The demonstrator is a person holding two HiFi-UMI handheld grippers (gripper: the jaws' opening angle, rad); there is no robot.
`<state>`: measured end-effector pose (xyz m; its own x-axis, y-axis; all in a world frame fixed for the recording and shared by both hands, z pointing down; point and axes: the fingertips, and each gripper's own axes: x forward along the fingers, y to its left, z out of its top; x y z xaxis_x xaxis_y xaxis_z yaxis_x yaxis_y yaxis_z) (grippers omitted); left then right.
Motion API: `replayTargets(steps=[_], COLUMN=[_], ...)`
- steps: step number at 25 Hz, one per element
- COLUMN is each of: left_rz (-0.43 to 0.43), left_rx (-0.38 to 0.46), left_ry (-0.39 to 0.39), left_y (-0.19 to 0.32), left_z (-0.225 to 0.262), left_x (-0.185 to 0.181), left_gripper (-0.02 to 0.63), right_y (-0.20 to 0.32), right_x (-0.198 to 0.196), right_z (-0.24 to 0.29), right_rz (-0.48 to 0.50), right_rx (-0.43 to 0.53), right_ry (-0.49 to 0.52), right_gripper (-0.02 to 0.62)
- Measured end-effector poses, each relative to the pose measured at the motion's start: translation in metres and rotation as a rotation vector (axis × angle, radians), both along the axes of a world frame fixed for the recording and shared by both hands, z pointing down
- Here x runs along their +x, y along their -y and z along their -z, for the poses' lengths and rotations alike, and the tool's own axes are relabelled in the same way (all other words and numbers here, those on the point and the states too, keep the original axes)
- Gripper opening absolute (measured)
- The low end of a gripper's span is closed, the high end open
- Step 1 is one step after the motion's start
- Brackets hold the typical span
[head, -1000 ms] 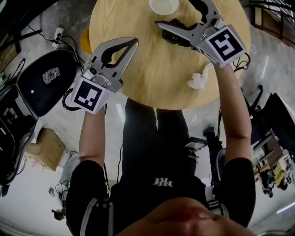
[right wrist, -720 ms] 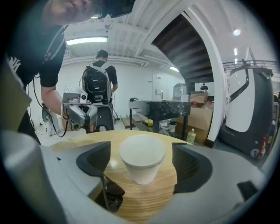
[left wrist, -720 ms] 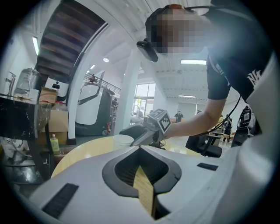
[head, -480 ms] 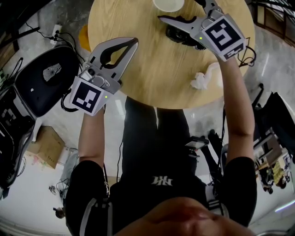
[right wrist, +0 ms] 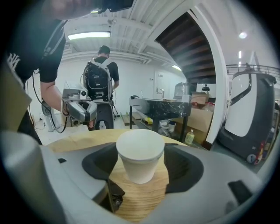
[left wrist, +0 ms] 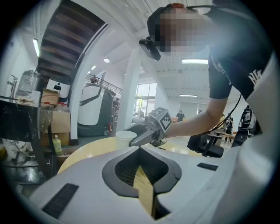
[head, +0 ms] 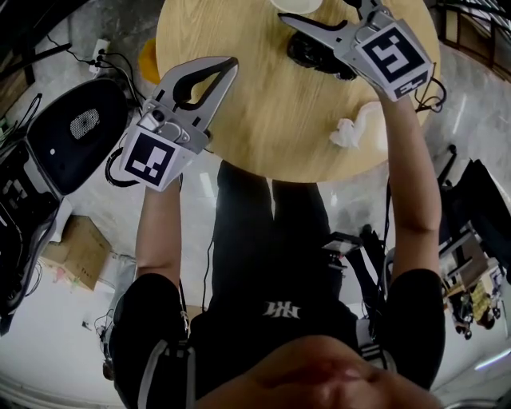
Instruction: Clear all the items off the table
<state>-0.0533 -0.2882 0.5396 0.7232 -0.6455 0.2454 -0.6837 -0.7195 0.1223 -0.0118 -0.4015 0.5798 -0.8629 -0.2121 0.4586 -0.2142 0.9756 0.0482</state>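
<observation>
A white paper cup (right wrist: 140,161) stands upright on the round wooden table (head: 255,112), at its far edge (head: 297,4). My right gripper (head: 318,9) reaches around it. Its jaws have just been closing and stand close on both sides of the cup, with no pad seen pressing. A black object (head: 310,53) lies under that gripper's left jaw, and a crumpled white tissue (head: 350,133) lies near the table's right edge. My left gripper (head: 231,65) hovers over the table's left side, shut and holding nothing.
A black office chair (head: 76,140) stands left of the table, with a cardboard box (head: 80,256) and cables on the floor. A person with a backpack (right wrist: 101,83) stands beyond the table, near a cluttered black bench (right wrist: 162,107).
My right gripper has moved farther across the table toward the cup and its jaws have narrowed around it. The left gripper has stayed where it was.
</observation>
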Motion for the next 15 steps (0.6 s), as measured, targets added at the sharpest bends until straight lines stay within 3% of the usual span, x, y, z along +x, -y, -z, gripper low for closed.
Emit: replayTargets(steps=[6,11,15], left_rz=[0.064,0.138,0.167], left_rx=[-0.025,-0.009,0.02], left_ry=[0.038,0.02,0.049], left_y=[-0.014,-0.032,-0.053], left_z=[0.022,0.078,0.13], left_x=[-0.01,-0.007,0.003], left_gripper=[0.012,0.012,0.012], right_y=[-0.035,-0.072,-0.095], right_x=[-0.007,-0.004,0.005], right_z=[0.053,0.122,0.179], right_rz=[0.068,0.129,0.137], right_rx=[0.019,0.01,0.018], right_ry=[0.022,0.056,0.113], right_gripper=[0.329,0.321,0.315])
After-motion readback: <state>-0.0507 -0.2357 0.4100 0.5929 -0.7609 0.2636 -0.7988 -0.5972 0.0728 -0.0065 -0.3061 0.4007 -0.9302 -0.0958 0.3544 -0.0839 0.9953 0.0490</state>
